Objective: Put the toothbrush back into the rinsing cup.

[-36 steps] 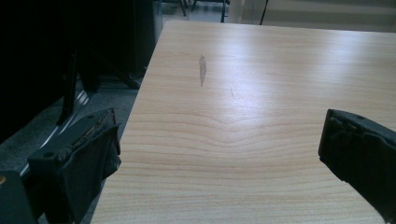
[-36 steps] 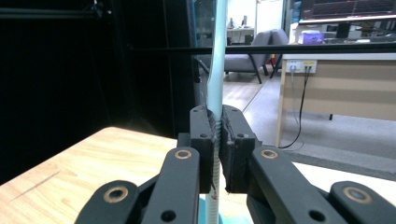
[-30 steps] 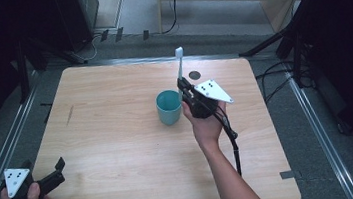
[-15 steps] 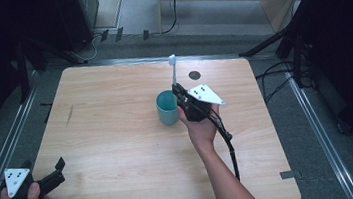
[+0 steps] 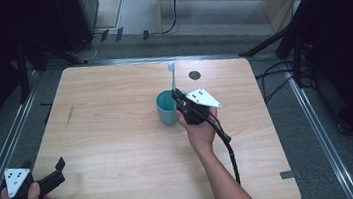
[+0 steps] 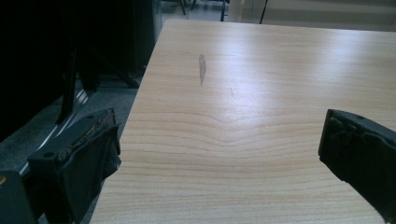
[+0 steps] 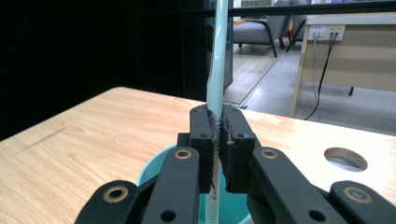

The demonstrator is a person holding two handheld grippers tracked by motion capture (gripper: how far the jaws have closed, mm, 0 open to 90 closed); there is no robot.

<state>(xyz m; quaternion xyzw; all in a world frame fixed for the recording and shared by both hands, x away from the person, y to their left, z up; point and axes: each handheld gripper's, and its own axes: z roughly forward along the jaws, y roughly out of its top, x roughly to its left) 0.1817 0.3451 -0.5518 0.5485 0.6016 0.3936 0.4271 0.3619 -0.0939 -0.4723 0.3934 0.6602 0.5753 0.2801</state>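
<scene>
Right claw [image 5: 179, 97] was clamped on a pale toothbrush [image 5: 173, 77], jaws pressed together around its ribbed lower handle; the same grip showed in the right gripper view [image 7: 215, 154] with the toothbrush [image 7: 217, 56] rising straight up between the jaws. Toothbrush stood upright, head above the claw, lower end reaching down into a teal cup [image 5: 166, 108] directly below and just ahead of the jaws. In the right gripper view the cup [image 7: 156, 168] rim lay under the claw. Whether the toothbrush tip touched the cup bottom: could not tell.

Left claw [image 5: 47, 175] sat well apart from the cup, at the near left corner, jaws spread wide and holding nothing; the left gripper view [image 6: 219, 149] showed bare wood between them.

Surface [image 5: 118, 136]: light wood, rounded corners, a dark scuff [image 5: 69, 115] on the left part, a round hole [image 5: 194, 75] just beyond the right claw. Floor around it grey, with cables and dark stands; a wooden desk [image 7: 355, 56] with wall sockets stood beyond the surface.

Toothbrush head ran out of the top edge in the right gripper view. Bristles were too small to make out from the high view. Much of the surrounding room was too dark to read.
</scene>
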